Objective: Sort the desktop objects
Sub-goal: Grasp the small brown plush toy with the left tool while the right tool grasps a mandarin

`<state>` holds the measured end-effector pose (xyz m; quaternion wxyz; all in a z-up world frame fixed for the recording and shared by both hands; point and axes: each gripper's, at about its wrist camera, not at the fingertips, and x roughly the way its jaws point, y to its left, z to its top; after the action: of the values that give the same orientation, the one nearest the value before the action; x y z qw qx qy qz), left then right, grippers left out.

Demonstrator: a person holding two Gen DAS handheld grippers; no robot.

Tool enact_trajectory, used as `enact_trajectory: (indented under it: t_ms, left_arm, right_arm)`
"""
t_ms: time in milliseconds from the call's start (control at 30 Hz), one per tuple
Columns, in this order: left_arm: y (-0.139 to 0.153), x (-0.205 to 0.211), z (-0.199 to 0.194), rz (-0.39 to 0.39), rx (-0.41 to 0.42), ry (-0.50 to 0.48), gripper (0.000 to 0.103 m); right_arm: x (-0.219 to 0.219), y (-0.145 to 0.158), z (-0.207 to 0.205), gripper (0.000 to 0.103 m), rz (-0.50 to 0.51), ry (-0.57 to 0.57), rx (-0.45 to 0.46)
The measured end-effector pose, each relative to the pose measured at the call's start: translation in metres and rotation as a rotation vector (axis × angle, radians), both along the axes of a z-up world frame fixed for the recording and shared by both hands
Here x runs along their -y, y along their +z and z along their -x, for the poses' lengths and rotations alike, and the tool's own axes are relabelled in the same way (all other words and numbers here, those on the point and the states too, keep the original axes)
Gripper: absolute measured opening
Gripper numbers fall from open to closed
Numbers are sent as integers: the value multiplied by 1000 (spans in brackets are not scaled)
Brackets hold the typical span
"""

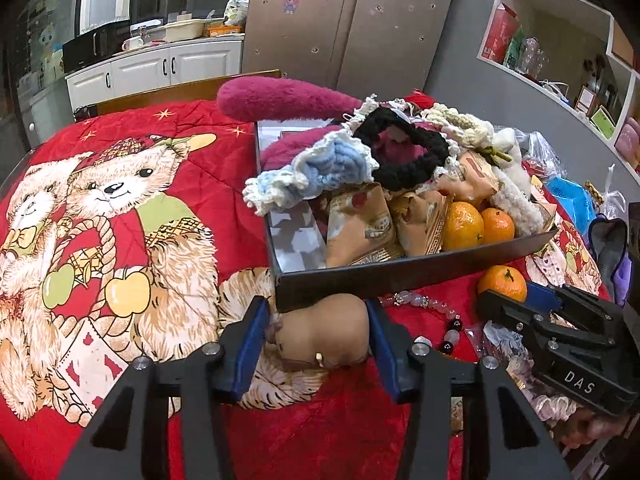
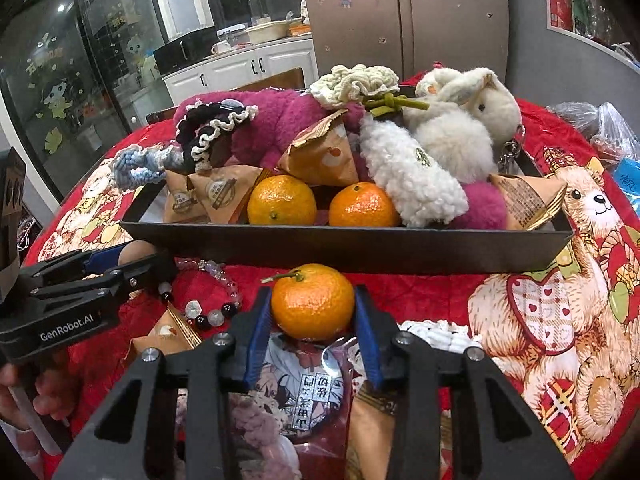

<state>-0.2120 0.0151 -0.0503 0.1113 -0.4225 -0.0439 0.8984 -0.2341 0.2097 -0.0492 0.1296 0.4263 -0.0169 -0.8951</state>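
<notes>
Your right claw [image 2: 313, 312] grips the loose tangerine [image 2: 312, 301] just before the tray's [image 2: 348, 246] near wall; lift up and over it (your left claw [image 1: 318, 330] clamps a tan plush [image 1: 324, 334] alongside).

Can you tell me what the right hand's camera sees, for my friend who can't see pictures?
The right gripper has its two blue pads on either side of an orange mandarin on a red teddy-bear blanket. Just behind is a dark tray piled with two more mandarins, snack packets and fluffy toys. The left gripper is at the left.
</notes>
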Motion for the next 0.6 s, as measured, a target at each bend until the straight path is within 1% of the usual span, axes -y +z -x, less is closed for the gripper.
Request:
enact_trajectory:
  t_ms: [133, 267, 400, 467, 600]
  left_arm:
    - [5, 1, -3, -27, -17, 8, 50]
    - [16, -2, -9, 7, -71, 9, 50]
    - [28, -2, -14, 3, -103, 9, 50]
    - [35, 0, -16, -6, -123, 2, 50]
    - [49, -2, -23, 4, -170, 0, 50]
  right_arm:
    - [-1, 2, -2, 40, 8, 0, -13]
    - [-1, 6, -5, 40, 20, 15, -38]
    - [2, 13, -8, 40, 26, 27, -60]
    - [0, 19, -11, 40, 37, 28, -75]
    - [-7, 39, -18, 40, 49, 22, -121]
